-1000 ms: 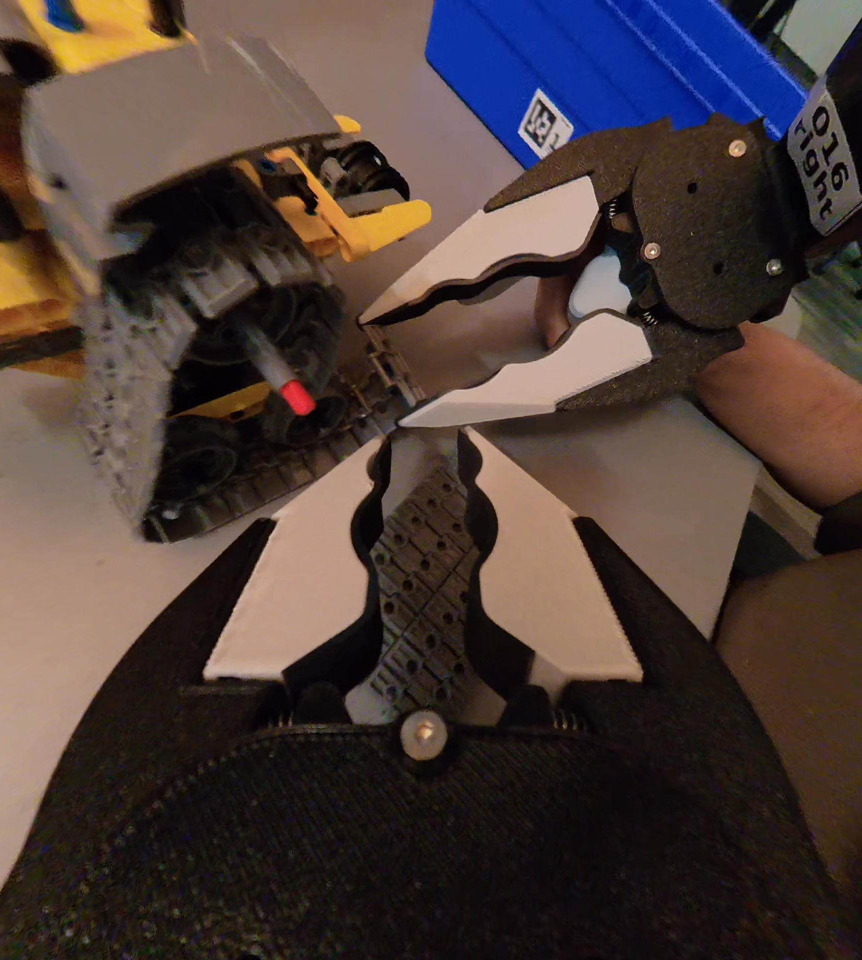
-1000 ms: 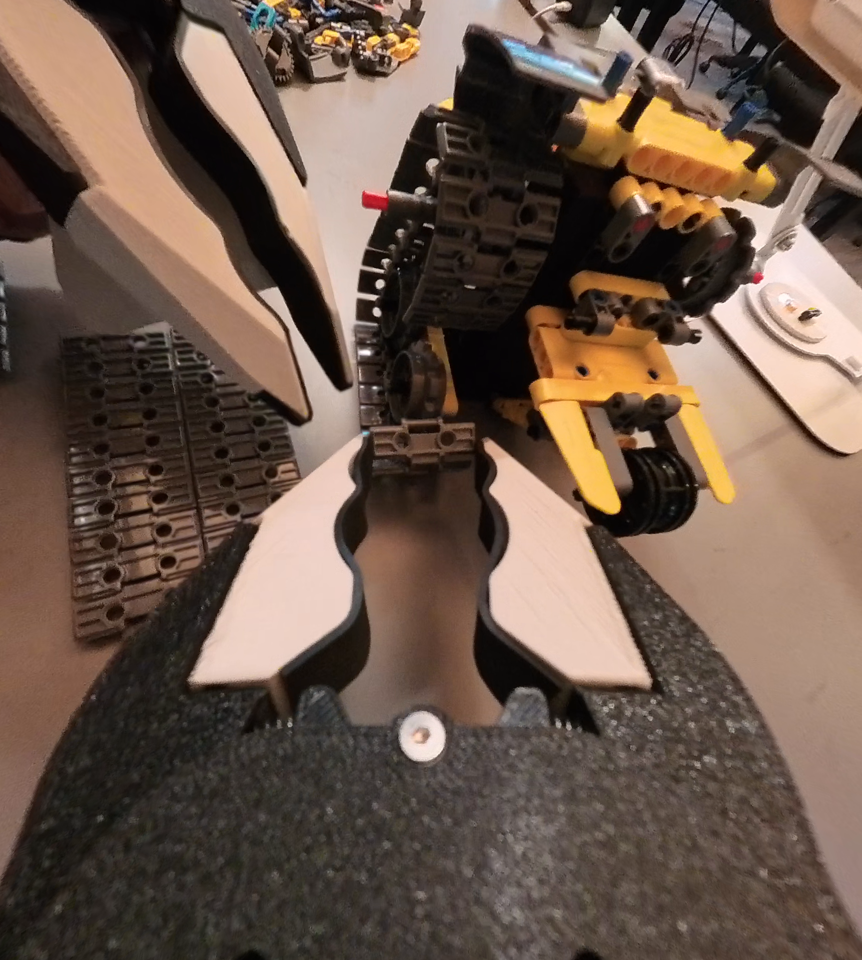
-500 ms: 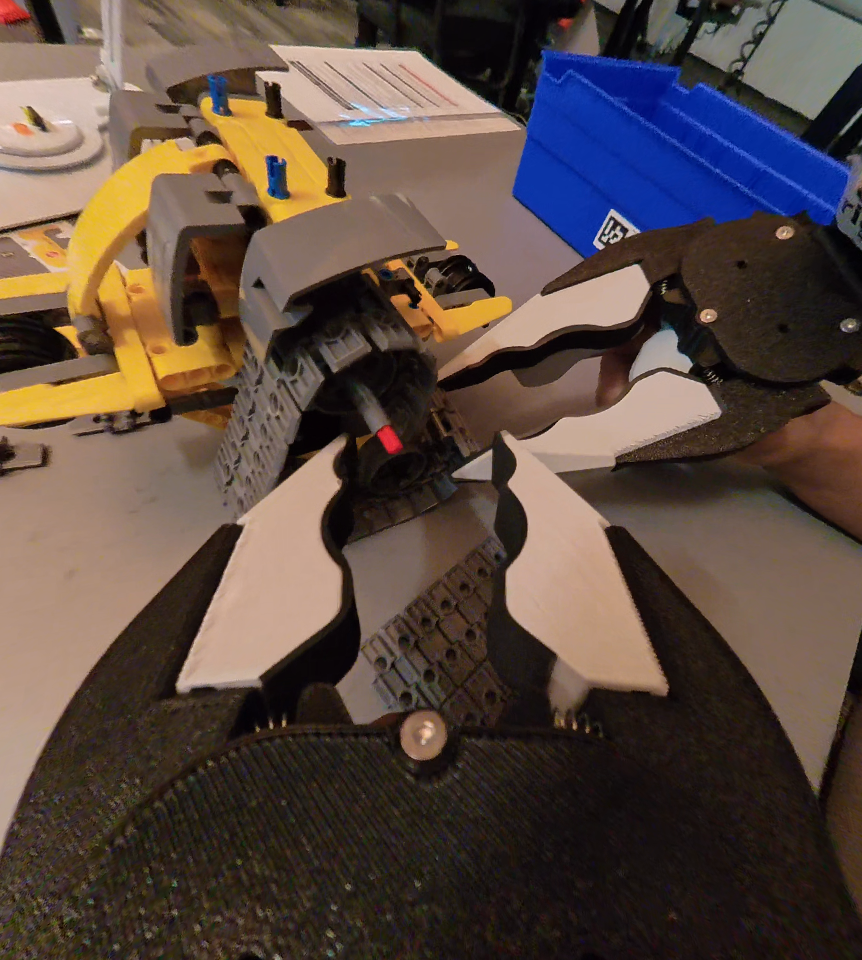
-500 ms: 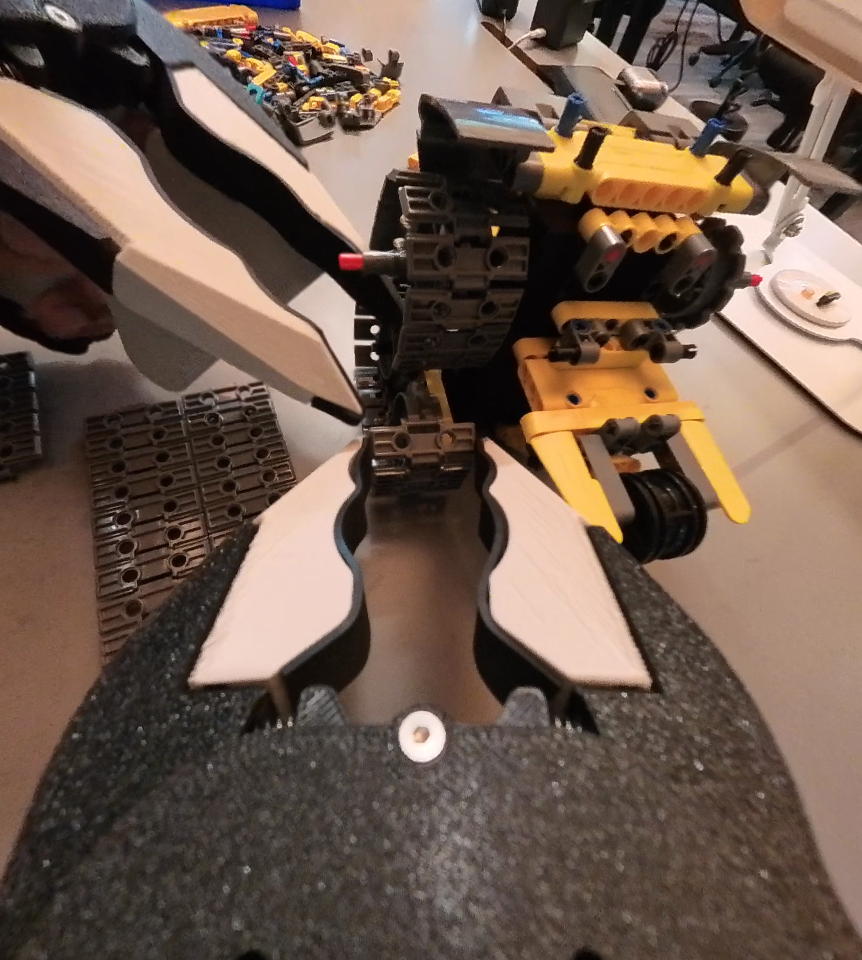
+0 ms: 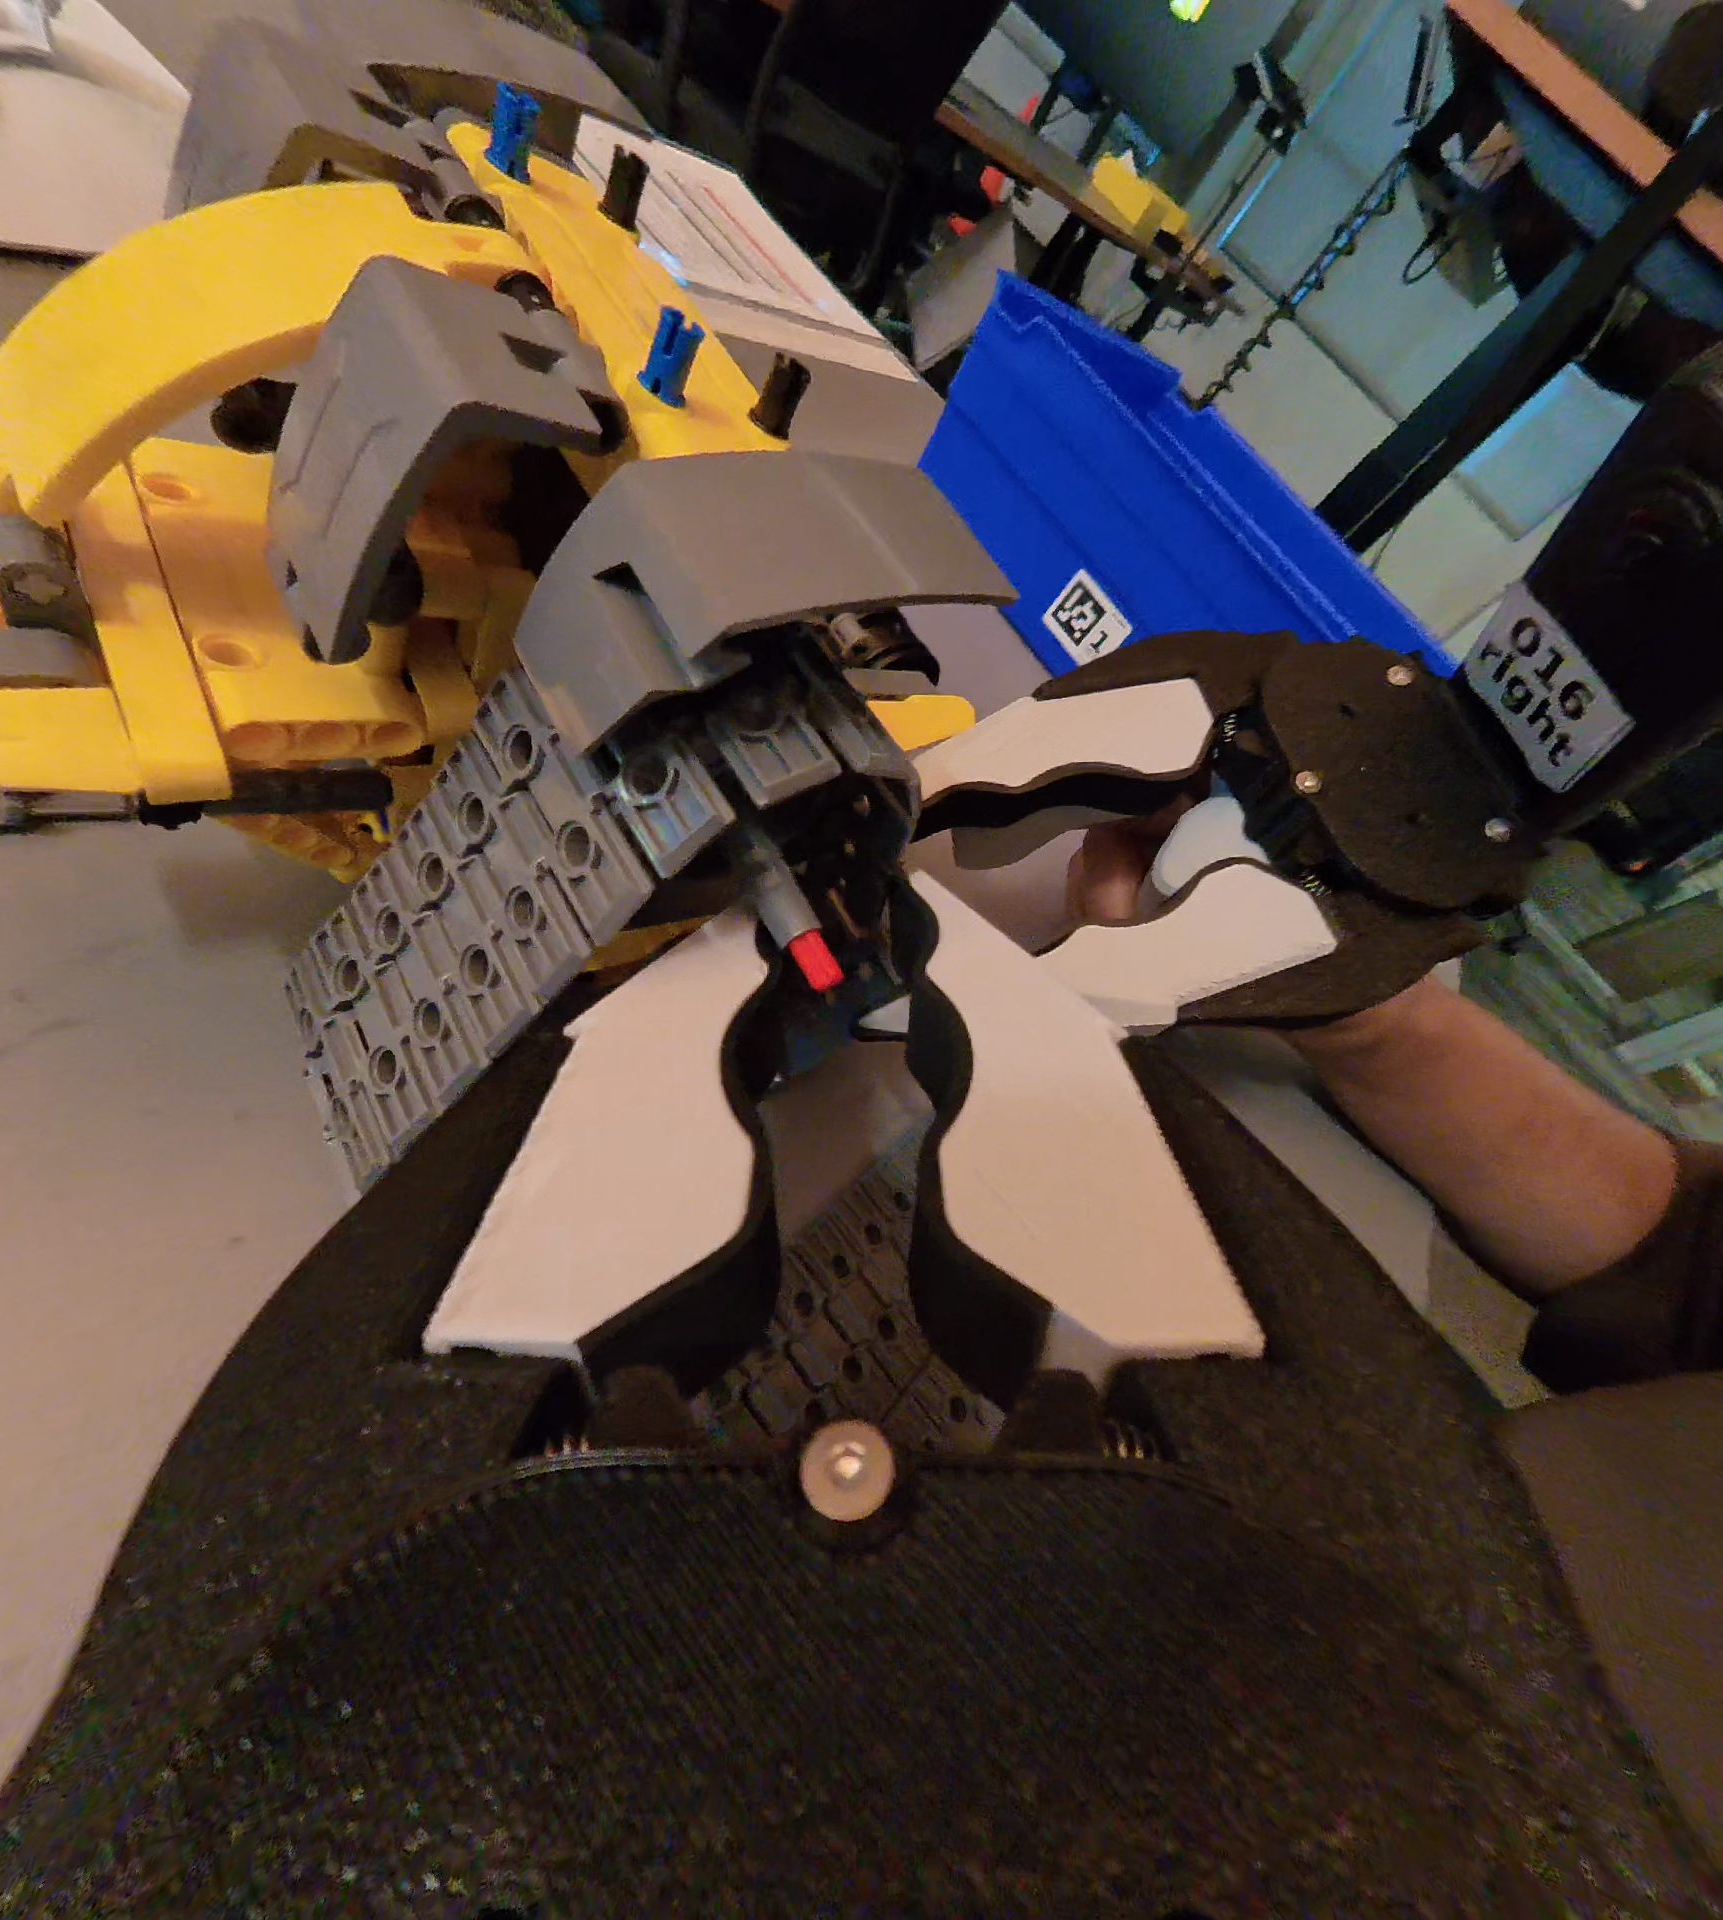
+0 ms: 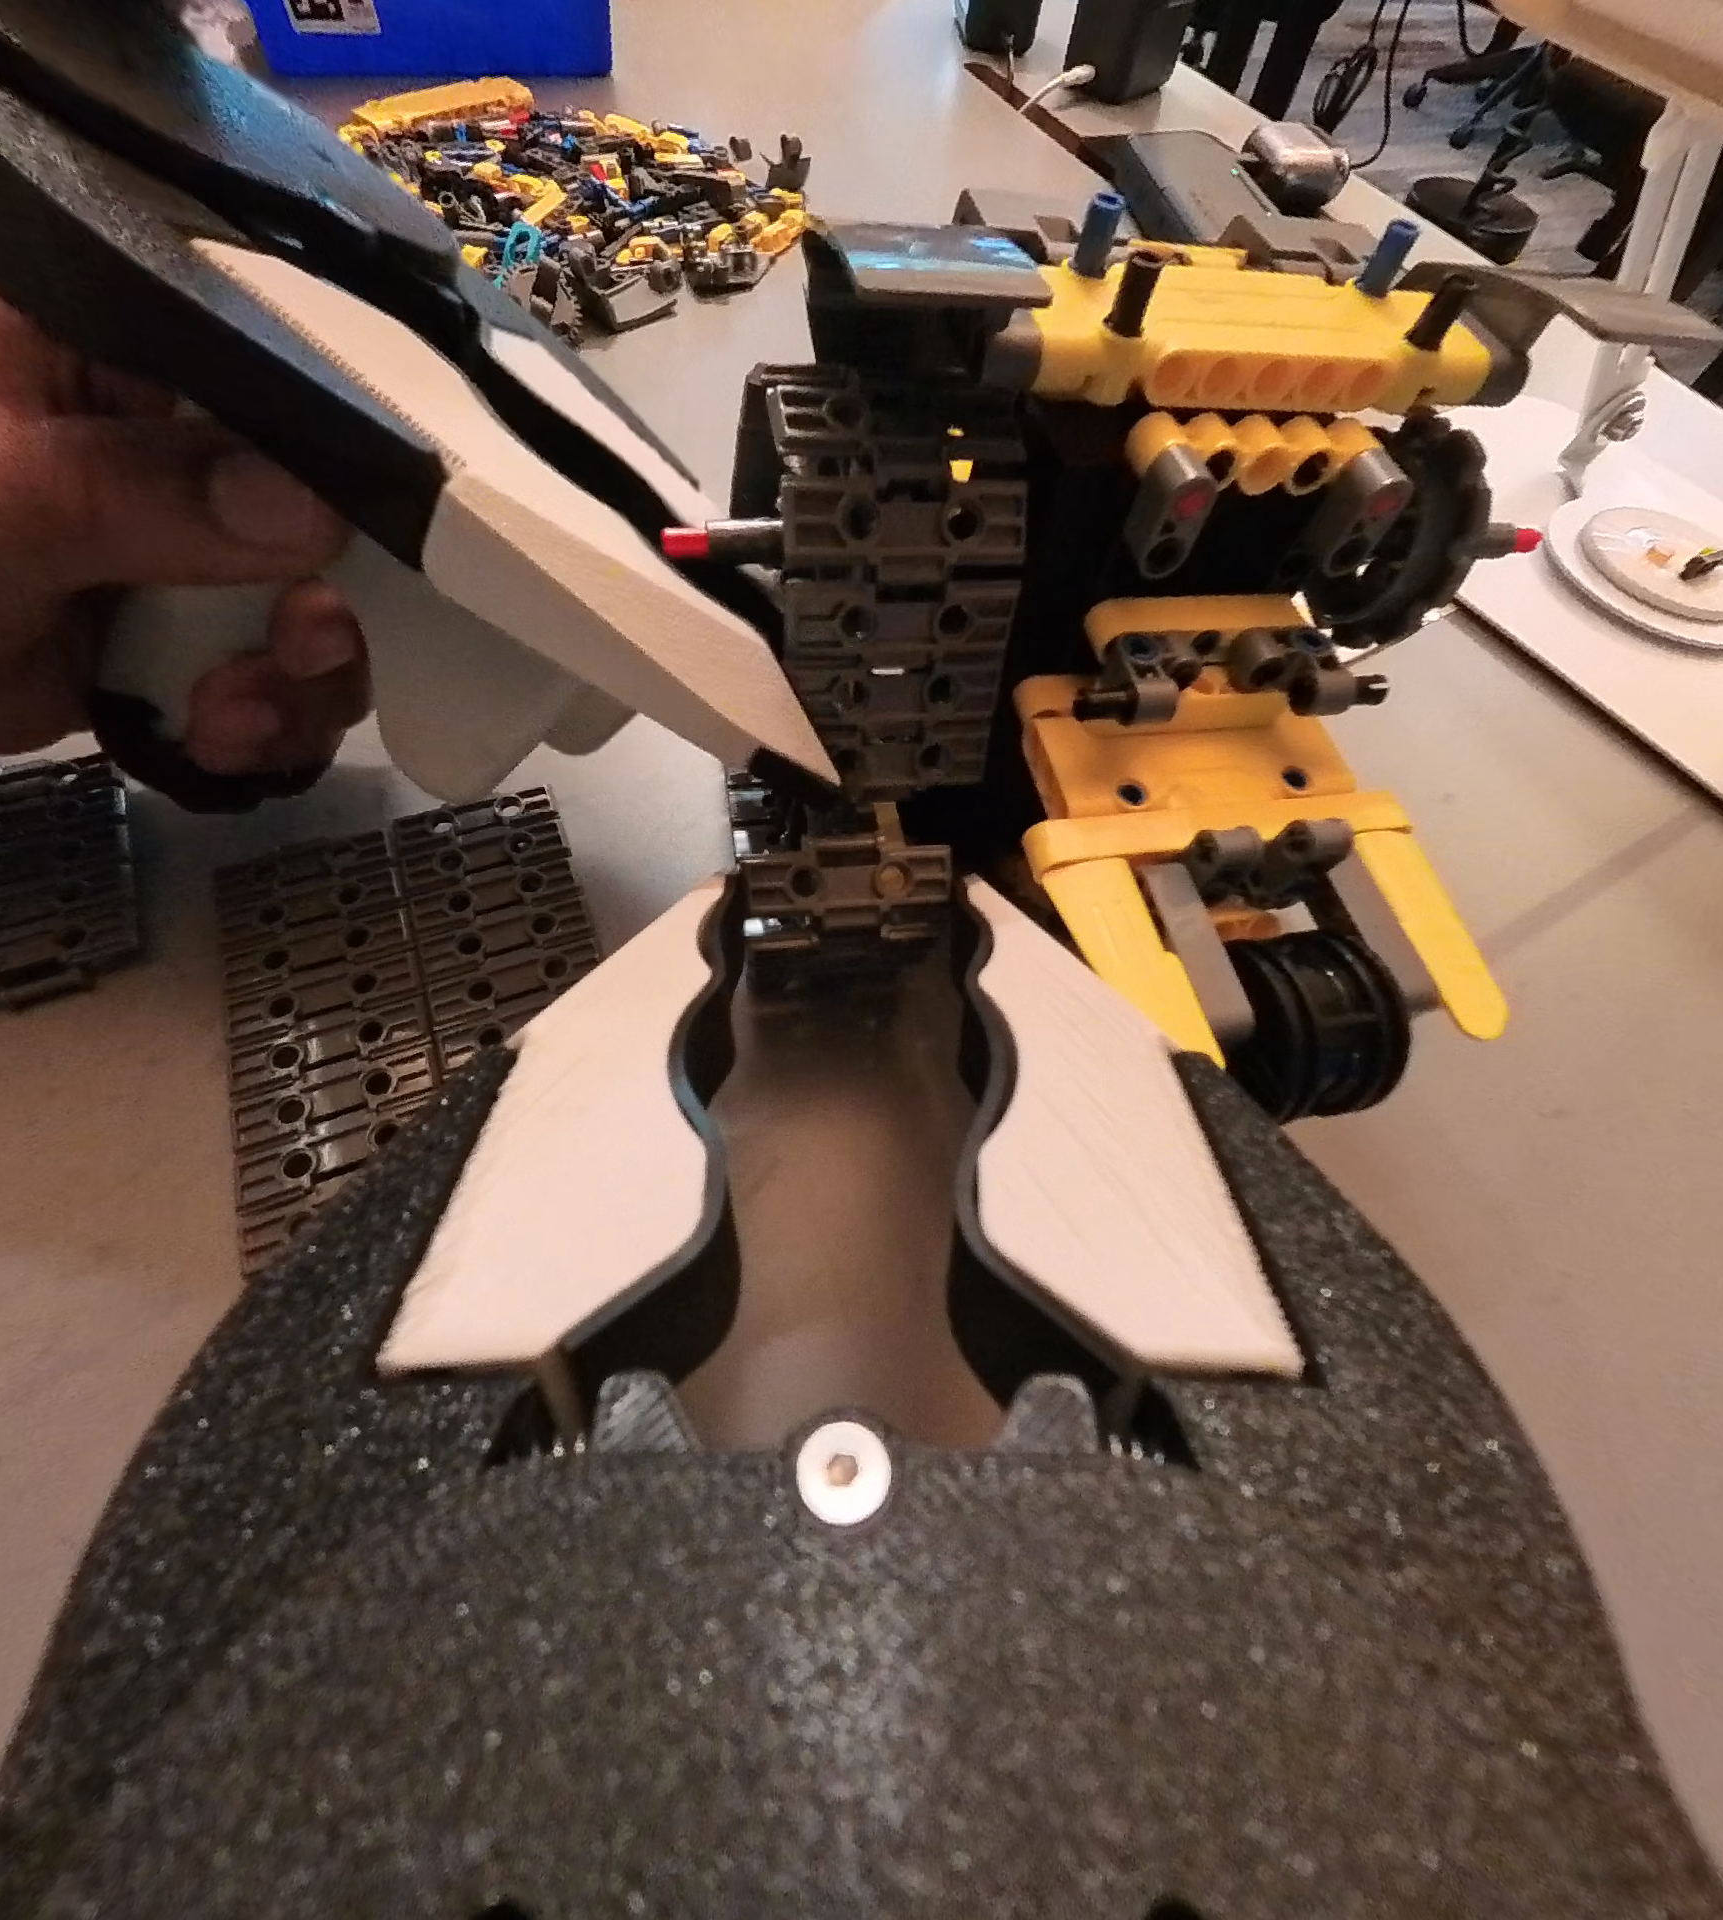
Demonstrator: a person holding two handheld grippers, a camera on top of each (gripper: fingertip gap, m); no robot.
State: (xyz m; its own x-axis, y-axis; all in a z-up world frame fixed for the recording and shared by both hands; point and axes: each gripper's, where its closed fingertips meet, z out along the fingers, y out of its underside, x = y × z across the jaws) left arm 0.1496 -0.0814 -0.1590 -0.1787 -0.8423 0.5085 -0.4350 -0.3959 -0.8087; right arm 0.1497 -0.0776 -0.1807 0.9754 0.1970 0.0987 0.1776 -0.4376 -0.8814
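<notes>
A yellow and grey brick-built vehicle (image 5: pixel 213 665) stands on the grey table (image 5: pixel 57 1039); it also shows in the right wrist view (image 6: pixel 1241 353). A grey link track (image 6: pixel 888 582) wraps over its wheel. My right gripper (image 6: pixel 844 894) is shut on the track's loose end link (image 6: pixel 841 883), low in front of the wheel. My left gripper (image 5: pixel 841 956) has its jaws a little apart on either side of the red-tipped axle (image 5: pixel 815 961), not visibly pinching it. From the right wrist view it (image 6: pixel 761 642) reaches in from the left, one fingertip at the track's lower edge.
Flat track mats (image 6: pixel 389 997) lie left of the vehicle, another (image 6: pixel 15 873) farther left. A pile of loose parts (image 6: pixel 576 197) and a blue bin (image 5: pixel 1148 499) sit behind. A white board with a disc (image 6: pixel 1667 571) is at the right. A person's forearm (image 5: pixel 1459 1132) crosses the right side. My two grippers' fingertips are within a few centimetres of each other.
My left gripper moved from above the track mat up to the vehicle's wheel, opened wide, then narrowed around the red-tipped axle. My right gripper kept hold of the end link.
</notes>
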